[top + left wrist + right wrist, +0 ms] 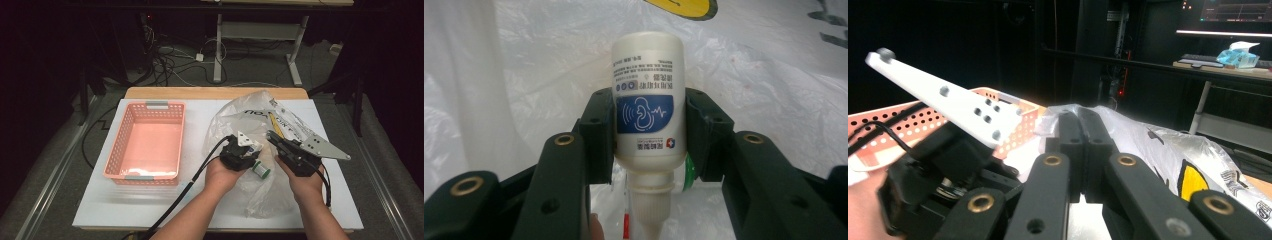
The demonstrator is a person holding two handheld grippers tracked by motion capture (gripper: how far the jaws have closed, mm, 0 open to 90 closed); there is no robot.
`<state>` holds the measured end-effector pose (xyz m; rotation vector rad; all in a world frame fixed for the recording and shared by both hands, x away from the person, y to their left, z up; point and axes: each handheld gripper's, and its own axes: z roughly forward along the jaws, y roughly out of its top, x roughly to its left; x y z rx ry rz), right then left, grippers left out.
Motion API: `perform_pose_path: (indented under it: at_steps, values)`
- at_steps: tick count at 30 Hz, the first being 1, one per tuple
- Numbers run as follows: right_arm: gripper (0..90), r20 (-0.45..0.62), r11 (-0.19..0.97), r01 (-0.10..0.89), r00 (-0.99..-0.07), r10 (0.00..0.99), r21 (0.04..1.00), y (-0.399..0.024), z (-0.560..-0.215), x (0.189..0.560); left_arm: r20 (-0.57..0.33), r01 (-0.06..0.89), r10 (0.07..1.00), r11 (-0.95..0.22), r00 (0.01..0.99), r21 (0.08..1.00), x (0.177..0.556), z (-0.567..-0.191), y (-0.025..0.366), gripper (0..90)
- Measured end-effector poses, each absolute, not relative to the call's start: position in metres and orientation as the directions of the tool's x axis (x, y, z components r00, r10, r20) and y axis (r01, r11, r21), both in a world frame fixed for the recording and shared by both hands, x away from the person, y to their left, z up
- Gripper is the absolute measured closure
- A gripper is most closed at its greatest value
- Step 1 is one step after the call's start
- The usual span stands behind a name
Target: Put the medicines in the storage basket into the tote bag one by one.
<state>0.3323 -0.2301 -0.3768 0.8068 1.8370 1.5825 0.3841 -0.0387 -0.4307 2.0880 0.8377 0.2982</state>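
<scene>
Between the left gripper's (649, 135) black pads sits a small white plastic dropper bottle (648, 100) with a blue label, clamped across its middle, nozzle end toward the camera and base pointing away. Label text reads upside down in the left gripper view, so the bottle is held inverted relative to the claw. Grip looks square, both pads flat against the bottle sides, no tilt visible. High view puts that gripper (248, 147) just over the near part of a crumpled clear plastic bag (235, 112) with printed lettering and a yellow patch, lying at the middle-right of the white table top (100, 205). Bottle probably just lifted out of the bag; it is off the table, above the plastic.

Just beside the left gripper, a small round green-and-white item (260, 170) lies on the bag; cannot tell what it is.

Right gripper (274, 136) has its jaws fully together, pinching a fold of the bag at its tip, likely to hold the plastic steady or keep the mouth open while the other hand takes things out. Right gripper view shows the closed pads (1083, 145) with bag film bunched right at them.

Pink perforated plastic basket (125, 130), rectangular, grey handle clips, stands well apart at table left, nothing in it. Judged destination for the bottle: next move is a carry leftward and a release over the basket.
</scene>
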Motion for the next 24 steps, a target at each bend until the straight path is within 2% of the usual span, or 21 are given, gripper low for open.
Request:
perform_pose_path:
  at_steps: [10, 19, 24]
  values:
    - [90.0, -0.037, 0.111, 0.075, -0.644, 0.764, 0.991, -0.233, -0.377, 0.334, -0.098, 0.500, 0.668, -0.444, 0.738, 0.744, 0.404, -0.447, -0.057, 57.6]
    - [90.0, -0.030, 0.111, 0.086, -0.643, 0.766, 0.990, -0.232, -0.380, 0.335, -0.098, 0.489, 0.646, -0.459, 0.757, 0.742, 0.413, -0.453, -0.070, 57.5]
    - [90.0, -0.030, 0.112, 0.088, -0.642, 0.766, 0.990, -0.233, -0.380, 0.335, -0.060, 0.464, 0.633, -0.495, 0.772, 0.734, 0.418, -0.452, -0.075, 57.4]
